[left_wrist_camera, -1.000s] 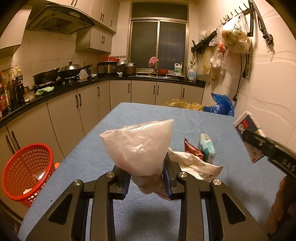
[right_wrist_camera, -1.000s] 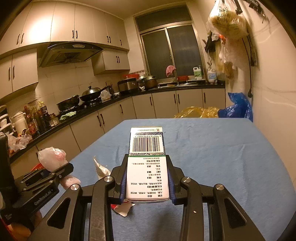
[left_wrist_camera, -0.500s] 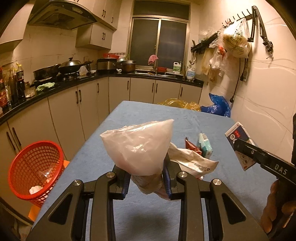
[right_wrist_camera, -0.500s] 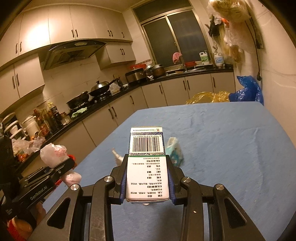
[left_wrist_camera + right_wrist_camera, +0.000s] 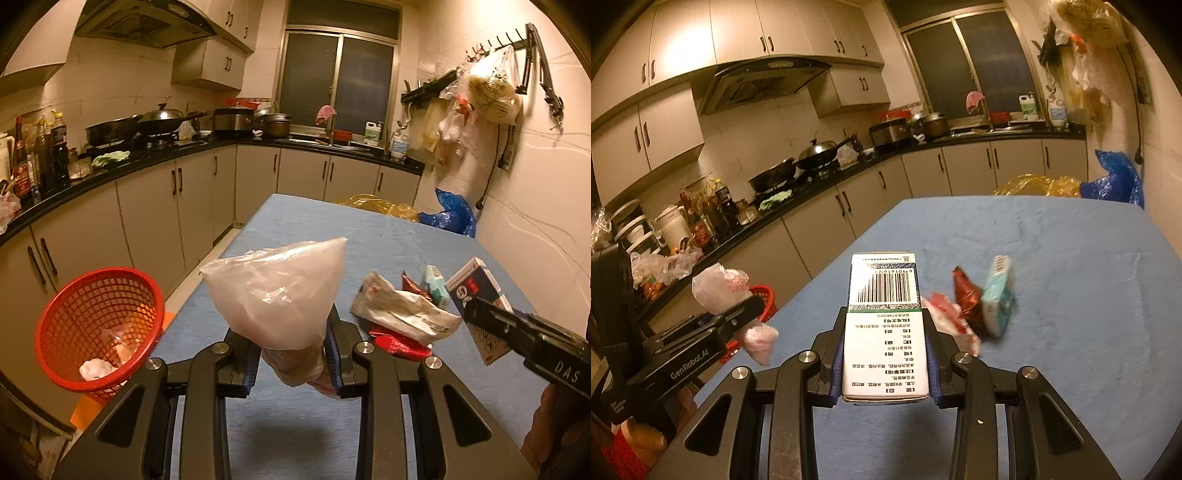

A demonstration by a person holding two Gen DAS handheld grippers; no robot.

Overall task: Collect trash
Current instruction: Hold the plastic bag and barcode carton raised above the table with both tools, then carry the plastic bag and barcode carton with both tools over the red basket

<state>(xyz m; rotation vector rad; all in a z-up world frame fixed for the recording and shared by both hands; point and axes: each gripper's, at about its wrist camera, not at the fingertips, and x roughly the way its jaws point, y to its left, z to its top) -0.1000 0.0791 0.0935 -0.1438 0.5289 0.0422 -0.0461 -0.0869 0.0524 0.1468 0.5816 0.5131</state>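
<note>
**Trash collection: both grippers loaded, basket pending**

Left gripper (image 5: 291, 354): jaws pinching a bunched plastic bag (image 5: 277, 291). Right gripper (image 5: 884, 354): jaws clamping a printed carton (image 5: 884, 325). Both are hovering above the blue bench (image 5: 369, 229). Step, by my reading: carrying to the red basket (image 5: 96, 325) standing beside the bench; next, positioning over its rim and releasing. Wrappers (image 5: 402, 314) are lying on the bench. Kitchen, dim warm light.

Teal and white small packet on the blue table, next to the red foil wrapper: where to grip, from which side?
Grip the teal and white small packet across its thin faces at the upper end, coming from above. It stands tilted on edge, leaning against the red foil wrapper, so its flat sides are hemmed in low down and only the top stands free. Both grippers are full now.
</note>
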